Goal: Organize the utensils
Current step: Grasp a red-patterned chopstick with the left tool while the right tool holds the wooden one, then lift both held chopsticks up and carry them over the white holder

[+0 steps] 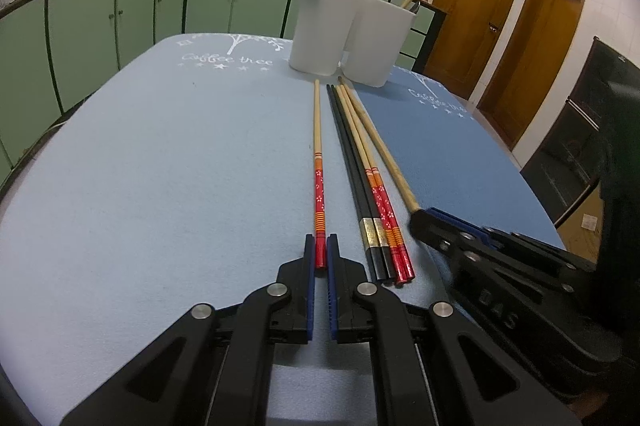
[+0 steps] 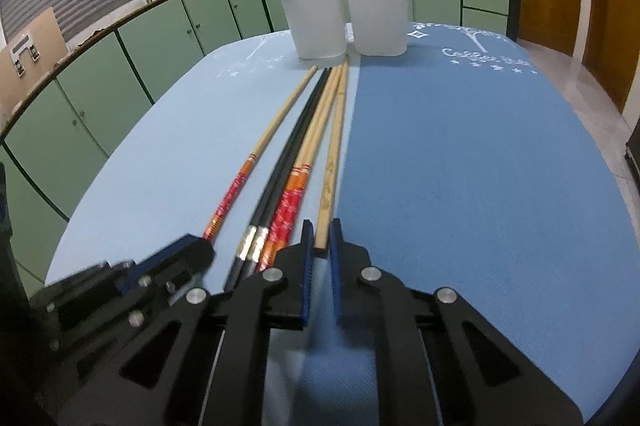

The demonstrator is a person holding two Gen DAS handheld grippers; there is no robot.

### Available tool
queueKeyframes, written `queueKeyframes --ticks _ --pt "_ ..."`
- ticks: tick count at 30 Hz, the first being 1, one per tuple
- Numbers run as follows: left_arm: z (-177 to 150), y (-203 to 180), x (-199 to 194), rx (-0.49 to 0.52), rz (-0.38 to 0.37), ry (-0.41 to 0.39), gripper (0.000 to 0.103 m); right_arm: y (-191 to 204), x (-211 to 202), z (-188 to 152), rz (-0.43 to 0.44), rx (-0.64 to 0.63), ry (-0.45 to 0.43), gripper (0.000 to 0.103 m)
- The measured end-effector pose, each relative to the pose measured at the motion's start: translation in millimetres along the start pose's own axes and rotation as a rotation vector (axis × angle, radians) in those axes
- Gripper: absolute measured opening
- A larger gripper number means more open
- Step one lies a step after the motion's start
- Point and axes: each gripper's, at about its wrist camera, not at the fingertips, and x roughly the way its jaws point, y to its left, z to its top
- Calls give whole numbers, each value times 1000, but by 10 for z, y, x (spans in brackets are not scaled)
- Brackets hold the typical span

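Left view: my left tongs pinch the lone red chopstick.
Right view: my right tongs clasp the plain chopstick.
Ahead: white holder on desk.

Chopsticks lengthwise on table; holder behind tips; one chopstick lies apart, left.

White holder; red floral chopstick; black pair, banding perhaps silver; blue mats.

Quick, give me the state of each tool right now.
Left tool: closed on the lone red-handled chopstick.
Right tool: closed on the plain wooden chopstick.
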Motion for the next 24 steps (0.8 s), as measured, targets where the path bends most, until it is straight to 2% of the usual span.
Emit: queueKeyframes --ticks 4,8,13,20,23,24 --pt "-2 18 -10 20 -26 10 7 -66 -136 -132 -15 -25 -11 7" --pt "-28 39 -43 39 -58 14 10 -134 -147 -146 -3 3 -17 7" --pt "-53 -13 -66 78 -44 16 14 -147 -131 -156 2 10 -29 7" --pt "-31 -50 -38 102 -16 17 14 -162 -149 -183 13 25 -38 7" --pt "-56 -107 -30 126 9 10 13 -131 -141 -192 -2 12 -41 7" --pt "-62 -125 -28 134 21 9 9 -118 -138 -195 -8 5 -43 7"
